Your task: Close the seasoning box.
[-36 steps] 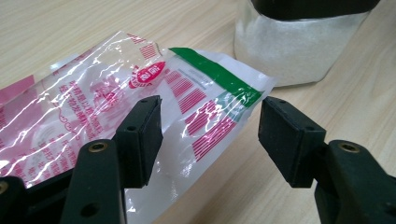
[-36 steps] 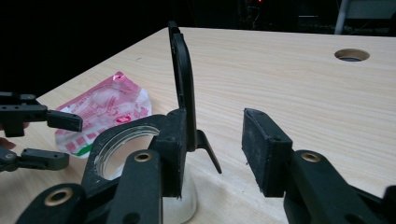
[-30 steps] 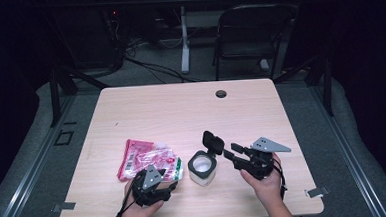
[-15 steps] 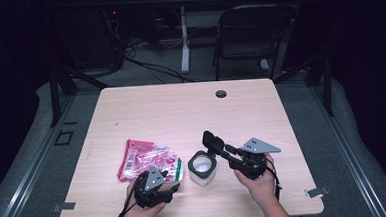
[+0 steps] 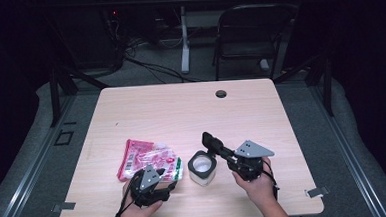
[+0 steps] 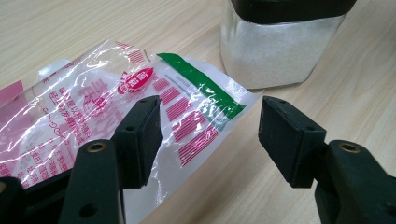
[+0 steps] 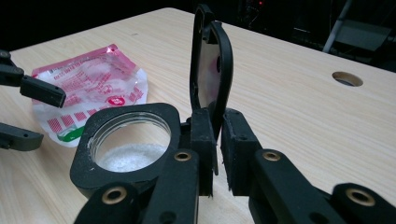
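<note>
Two things are in play near the front edge of the wooden table (image 5: 281, 109): a squat clear container (image 5: 202, 169) part-filled with white granules, and a pink-and-white plastic pouch (image 5: 148, 160) lying flat just to its left. The right gripper (image 7: 218, 140) has just been closing, and its jaws now pinch the lower edge of the container's black flip lid (image 7: 211, 70), which stands upright on its hinge – the round mouth is open. The left gripper (image 6: 210, 135) hovers with jaws wide apart over the pouch's green-striped corner, holding nothing; the corner lies between the pads but they do not press it.

The pouch looks light, floppy and slick (crinkled film, shiny in the left gripper view), so a grip on the flat sealed corner or edge seems safest – a pinch on the belly would likely slide or buckle. The container should be stiff and fairly stable with its load; its lid is thin and hinged, so I judge a hard pull there could tip the whole jar and spill the granules
</note>
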`<state>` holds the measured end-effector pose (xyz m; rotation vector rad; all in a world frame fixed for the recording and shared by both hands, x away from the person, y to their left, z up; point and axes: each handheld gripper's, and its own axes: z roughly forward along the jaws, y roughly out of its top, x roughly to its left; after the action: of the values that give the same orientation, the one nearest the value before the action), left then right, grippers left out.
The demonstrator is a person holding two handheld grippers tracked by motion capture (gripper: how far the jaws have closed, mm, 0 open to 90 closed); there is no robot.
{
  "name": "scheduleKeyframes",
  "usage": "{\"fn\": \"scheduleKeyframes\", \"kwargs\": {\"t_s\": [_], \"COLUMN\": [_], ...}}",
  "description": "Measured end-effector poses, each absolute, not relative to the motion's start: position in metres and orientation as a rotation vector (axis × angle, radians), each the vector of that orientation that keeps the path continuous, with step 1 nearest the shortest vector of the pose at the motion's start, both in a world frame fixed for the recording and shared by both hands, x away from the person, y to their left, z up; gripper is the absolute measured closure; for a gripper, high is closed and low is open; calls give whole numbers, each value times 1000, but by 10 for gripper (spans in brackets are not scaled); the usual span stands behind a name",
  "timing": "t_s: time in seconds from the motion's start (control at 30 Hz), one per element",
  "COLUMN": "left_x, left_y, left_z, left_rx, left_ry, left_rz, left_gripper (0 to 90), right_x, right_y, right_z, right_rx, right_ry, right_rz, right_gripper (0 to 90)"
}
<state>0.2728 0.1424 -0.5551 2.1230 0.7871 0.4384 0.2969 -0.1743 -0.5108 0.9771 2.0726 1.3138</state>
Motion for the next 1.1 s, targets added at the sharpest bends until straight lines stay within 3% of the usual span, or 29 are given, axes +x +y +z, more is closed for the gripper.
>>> {"fn": "scheduleKeyframes", "kwargs": {"t_s": [0.33, 1.1], "left_x": [271, 272], "left_y": [141, 144], "left_z": [-555, -553], "left_rx": [2126, 2112], "left_ry": [780, 786], "left_rz": [429, 434], "left_gripper": [396, 396], "right_x": [287, 282], "right_y": [-165, -162], "right_z": [-509, -509], "right_rx": [884, 848], "right_ry": [2080, 2118], "right_rz": [1240, 1315], "right_gripper": [842, 735]}}
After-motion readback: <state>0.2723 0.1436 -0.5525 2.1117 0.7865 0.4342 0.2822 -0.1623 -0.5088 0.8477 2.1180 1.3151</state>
